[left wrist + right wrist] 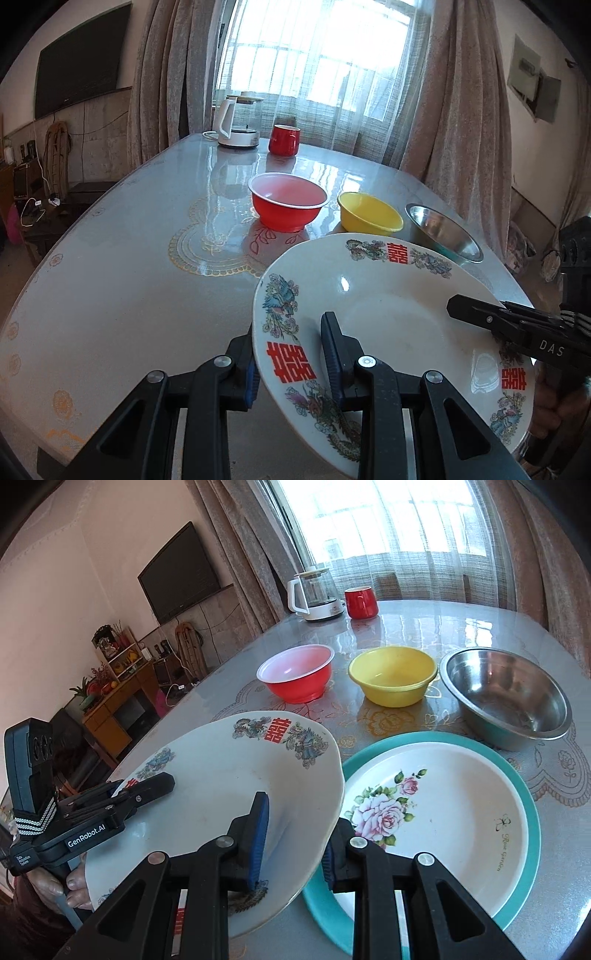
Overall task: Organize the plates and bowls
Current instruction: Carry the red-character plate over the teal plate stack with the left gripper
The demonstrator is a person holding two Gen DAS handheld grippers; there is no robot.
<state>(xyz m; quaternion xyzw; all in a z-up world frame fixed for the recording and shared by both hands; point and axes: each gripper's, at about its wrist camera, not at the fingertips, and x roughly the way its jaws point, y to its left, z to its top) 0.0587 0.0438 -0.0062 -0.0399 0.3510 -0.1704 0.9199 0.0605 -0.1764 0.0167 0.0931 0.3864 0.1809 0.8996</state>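
Note:
Both grippers hold one white plate with red characters and dragon patterns above the table. My left gripper is shut on its left rim; it also shows in the right wrist view. My right gripper is shut on its right rim; it also shows in the left wrist view. A white rose plate lies on a teal plate, right of the held plate. A red bowl, a yellow bowl and a steel bowl stand in a row beyond.
A white kettle and a red mug stand at the far end of the glossy table. Curtains and a window are behind. A TV and a cabinet are at the left.

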